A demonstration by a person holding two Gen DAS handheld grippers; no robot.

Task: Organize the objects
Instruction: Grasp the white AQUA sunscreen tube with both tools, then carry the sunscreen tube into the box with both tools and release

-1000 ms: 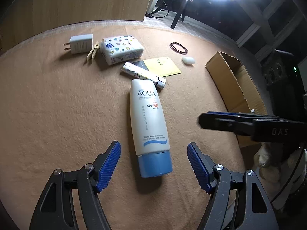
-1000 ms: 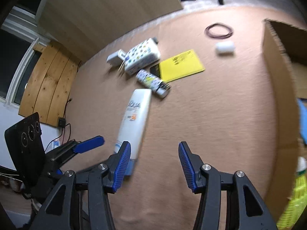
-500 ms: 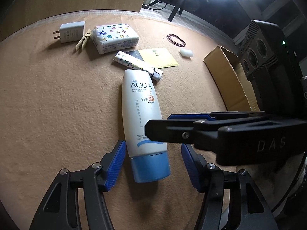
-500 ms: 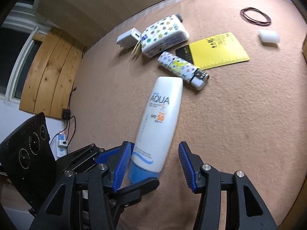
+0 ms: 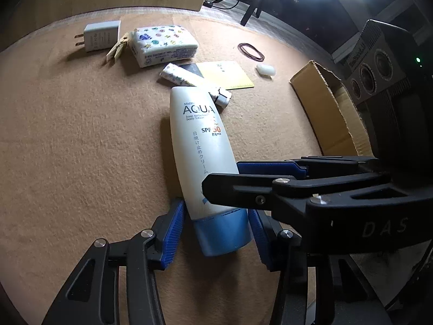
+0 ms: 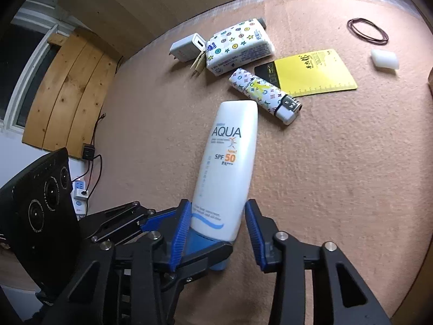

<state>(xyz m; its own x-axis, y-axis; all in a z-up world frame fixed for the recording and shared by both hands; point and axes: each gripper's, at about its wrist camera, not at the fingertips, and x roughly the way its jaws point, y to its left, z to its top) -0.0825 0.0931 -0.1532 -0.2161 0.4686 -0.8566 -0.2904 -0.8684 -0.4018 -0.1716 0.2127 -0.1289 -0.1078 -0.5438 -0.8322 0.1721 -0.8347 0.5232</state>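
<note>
A white AQUA sunscreen tube (image 5: 200,146) with a blue cap lies on the tan mat; it also shows in the right wrist view (image 6: 230,168). My left gripper (image 5: 216,233) has its blue pads against both sides of the cap. My right gripper (image 6: 216,227) straddles the tube's lower body just above the cap, with a gap at the right pad. In the left wrist view the right gripper's fingers (image 5: 270,187) cross over the tube from the right.
Beyond the tube lie a patterned lighter (image 6: 265,94), a yellow card (image 6: 314,73), a patterned pouch (image 6: 238,46), a white charger (image 6: 186,48), a clothespin (image 5: 116,50), hair bands (image 6: 368,31) and a white eraser-like block (image 6: 384,59). An open cardboard box (image 5: 330,108) stands right.
Both grippers have moved forward over the tube's cap end and narrowed. The left pads have closed onto the cap. The right gripper swung in from the right to straddle the tube.
</note>
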